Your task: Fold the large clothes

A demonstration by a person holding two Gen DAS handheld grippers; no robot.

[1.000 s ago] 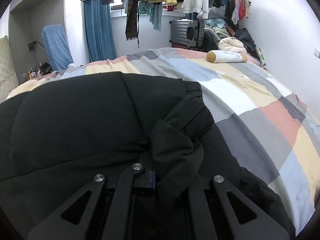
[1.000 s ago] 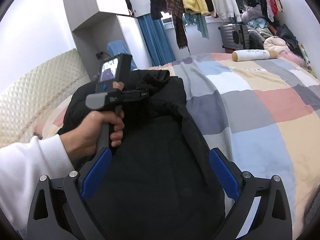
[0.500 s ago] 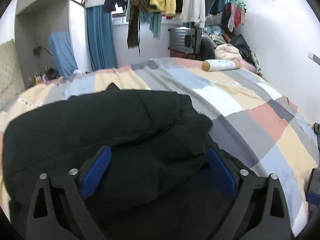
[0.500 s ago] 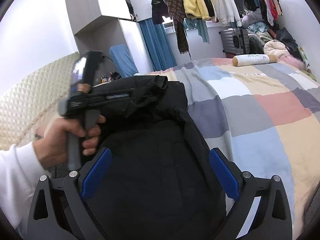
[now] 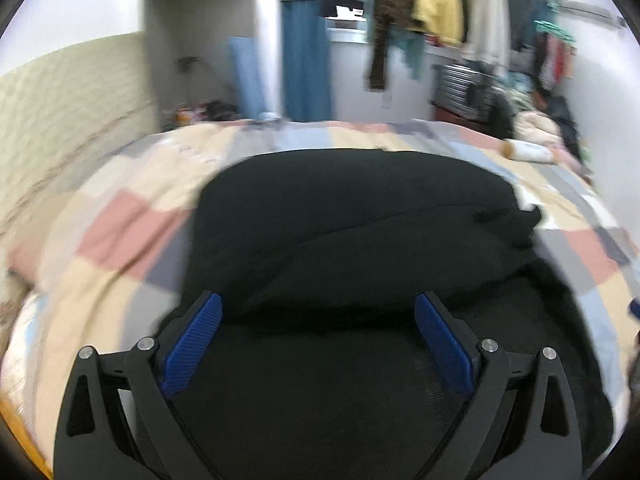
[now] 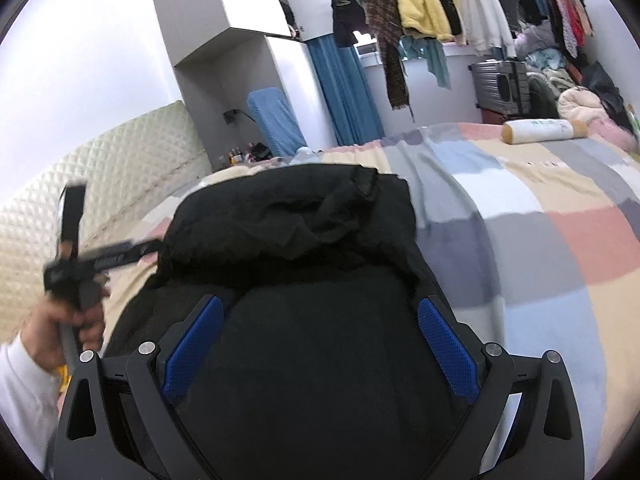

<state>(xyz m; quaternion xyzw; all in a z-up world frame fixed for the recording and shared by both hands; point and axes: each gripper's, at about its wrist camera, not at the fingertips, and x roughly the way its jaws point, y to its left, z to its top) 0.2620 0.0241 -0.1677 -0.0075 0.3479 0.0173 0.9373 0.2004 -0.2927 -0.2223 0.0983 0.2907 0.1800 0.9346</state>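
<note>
Both your grippers are spread wide, holding nothing: left gripper, right gripper. Black jacket lies dead ahead of both, its folded bulk on the far side; the right sits nearer.

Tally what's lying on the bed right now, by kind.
Puffy black padded jacket: 1
White cylindrical bolster with tan ends: 1
Patchwork pastel checked bedspread: 1
Open claws over the jacket, not resting on the bed: 2, left claw, right claw
Total on the bed: 3
</note>
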